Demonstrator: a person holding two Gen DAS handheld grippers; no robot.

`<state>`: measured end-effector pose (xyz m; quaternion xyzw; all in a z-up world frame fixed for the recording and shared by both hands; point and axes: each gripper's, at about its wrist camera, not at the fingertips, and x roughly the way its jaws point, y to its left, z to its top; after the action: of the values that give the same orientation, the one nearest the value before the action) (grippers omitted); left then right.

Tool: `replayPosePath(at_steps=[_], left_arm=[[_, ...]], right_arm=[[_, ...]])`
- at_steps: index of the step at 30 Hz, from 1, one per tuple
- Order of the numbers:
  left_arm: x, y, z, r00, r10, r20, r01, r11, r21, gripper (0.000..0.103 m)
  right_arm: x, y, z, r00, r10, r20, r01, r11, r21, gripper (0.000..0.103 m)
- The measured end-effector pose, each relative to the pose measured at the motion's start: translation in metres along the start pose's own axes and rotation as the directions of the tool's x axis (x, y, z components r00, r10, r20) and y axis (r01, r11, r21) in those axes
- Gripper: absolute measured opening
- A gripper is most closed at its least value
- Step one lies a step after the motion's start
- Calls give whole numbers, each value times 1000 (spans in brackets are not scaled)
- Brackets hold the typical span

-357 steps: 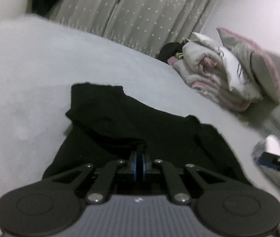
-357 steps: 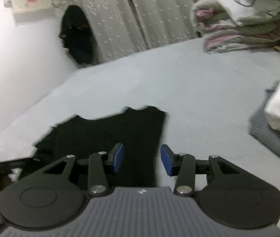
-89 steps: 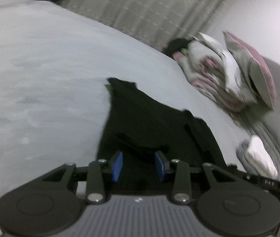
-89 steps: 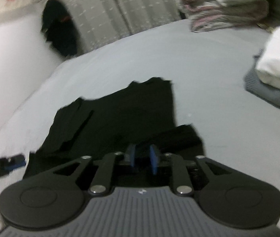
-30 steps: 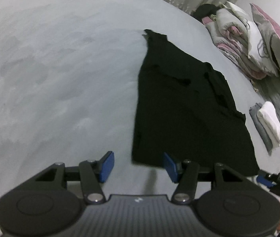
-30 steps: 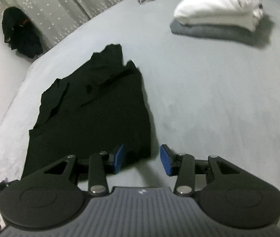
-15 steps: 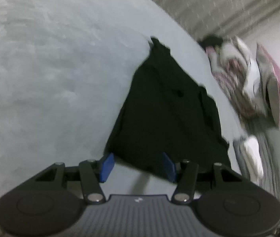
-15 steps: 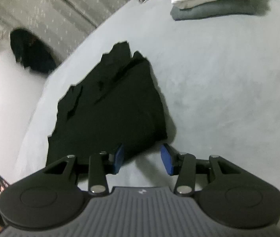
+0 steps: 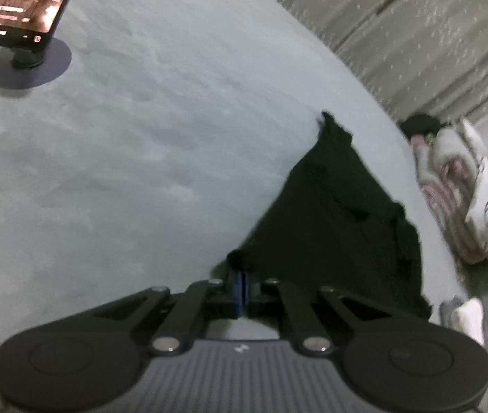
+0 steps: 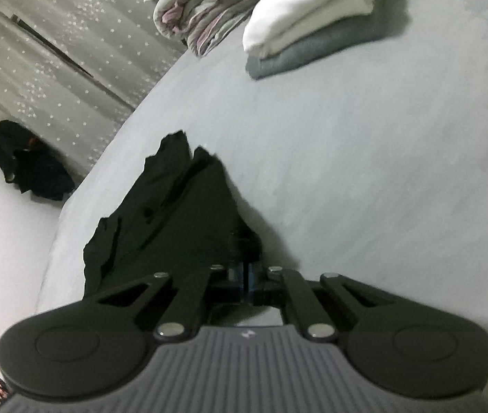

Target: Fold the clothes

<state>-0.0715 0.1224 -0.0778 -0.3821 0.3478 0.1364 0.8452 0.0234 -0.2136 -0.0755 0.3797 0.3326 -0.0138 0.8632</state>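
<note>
A black garment (image 9: 333, 227) lies flat on the grey bed (image 9: 140, 158), folded lengthwise into a long strip. My left gripper (image 9: 242, 284) is shut on its near left corner. My right gripper (image 10: 245, 277) is shut on the near right corner of the same black garment (image 10: 175, 213). Both pinched corners are bunched at the blue pads and slightly raised off the bed (image 10: 364, 172). The far end with the sleeves lies away from me.
A phone on a round stand (image 9: 27, 17) sits at the far left. A folded white item on a folded grey one (image 10: 312, 24) lies at the right. Piled bedding and pillows (image 9: 464, 186) sit by the curtain (image 10: 58, 51). Dark clothing (image 10: 30, 168) hangs at the wall.
Both grippers were open just short of the garment's near edge half a second ago. They have moved forward and closed on its two near corners.
</note>
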Motion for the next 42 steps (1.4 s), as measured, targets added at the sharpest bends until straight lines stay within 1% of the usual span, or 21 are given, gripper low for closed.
replayPosePath(at_steps=[2, 5, 6, 7, 8, 9, 10, 11, 12, 13, 14, 17, 19, 22, 26, 28, 31, 34, 36, 38, 42], left_arm=[[2, -3, 0, 1000, 6, -1, -6, 999, 51, 2], [5, -7, -1, 1000, 15, -3, -15, 992, 126, 6], [6, -9, -1, 1000, 18, -3, -18, 988, 151, 12], [4, -10, -1, 1000, 12, -1, -12, 987, 159, 16], [2, -11, 1, 1000, 9, 10, -11, 987, 162, 28], [-1, -11, 2, 1000, 7, 21, -10, 986, 165, 39], [-4, -12, 4, 999, 14, 46, -22, 985, 171, 43], [-8, -14, 5, 997, 24, 74, -37, 983, 181, 47], [-11, -16, 6, 994, 33, 103, -53, 980, 191, 48], [-13, -18, 9, 992, 33, 123, -57, 978, 201, 49], [-15, -21, 10, 990, 23, 136, -52, 976, 211, 50], [-19, -32, 12, 986, -14, 168, -29, 968, 250, 53], [-19, -43, 9, 982, -51, 180, -3, 957, 292, 54], [-11, -62, 1, 981, -121, 155, 57, 930, 362, 58], [6, -86, -14, 981, -165, 106, 100, 886, 452, 59], [15, -95, -23, 983, -168, 77, 110, 869, 483, 59], [28, -103, -34, 986, -160, 36, 117, 843, 525, 59], [38, -102, -39, 992, -121, 24, 86, 818, 569, 59], [40, -96, -40, 995, -97, 31, 61, 812, 580, 59], [40, -89, -34, 995, -92, 39, 53, 819, 572, 59], [34, -73, -19, 996, -80, 49, 42, 848, 528, 59]], right_arm=[[5, -2, 0, 1000, -18, -9, 18, 1000, -19, 2], [13, -3, -3, 999, -35, -22, 34, 998, -58, 2], [13, -1, -4, 999, -36, -19, 35, 997, -74, 4], [11, 1, -3, 999, -32, -19, 31, 996, -88, 9], [10, 3, -3, 999, -29, -19, 27, 994, -102, 14], [9, 5, -2, 999, -29, -19, 27, 994, -108, 14], [9, 6, -1, 999, -32, -17, 30, 993, -114, 17], [7, 8, -1, 1000, -31, -7, 30, 993, -117, 25], [6, 9, 0, 1000, -30, 3, 30, 992, -119, 31], [5, 11, 0, 1000, -29, 13, 30, 992, -122, 45], [3, 13, 1, 999, -28, 24, 31, 992, -125, 53], [-1, 27, 1, 993, -52, 102, 70, 981, -183, 53], [0, 38, 0, 990, -53, 134, 83, 968, -237, 53], [6, 56, -6, 990, -29, 137, 71, 947, -314, 53], [22, 80, -23, 994, -6, 105, 49, 910, -412, 53], [33, 90, -32, 996, -6, 88, 45, 891, -451, 53], [48, 97, -41, 999, -16, 52, 39, 879, -475, 53], [60, 99, -49, 999, -33, 20, 38, 868, -496, 53], [61, 96, -51, 999, -43, 18, 46, 855, -516, 53], [61, 92, -48, 999, -45, 20, 48, 844, -533, 53], [52, 83, -40, 998, -57, 33, 66, 840, -539, 53]])
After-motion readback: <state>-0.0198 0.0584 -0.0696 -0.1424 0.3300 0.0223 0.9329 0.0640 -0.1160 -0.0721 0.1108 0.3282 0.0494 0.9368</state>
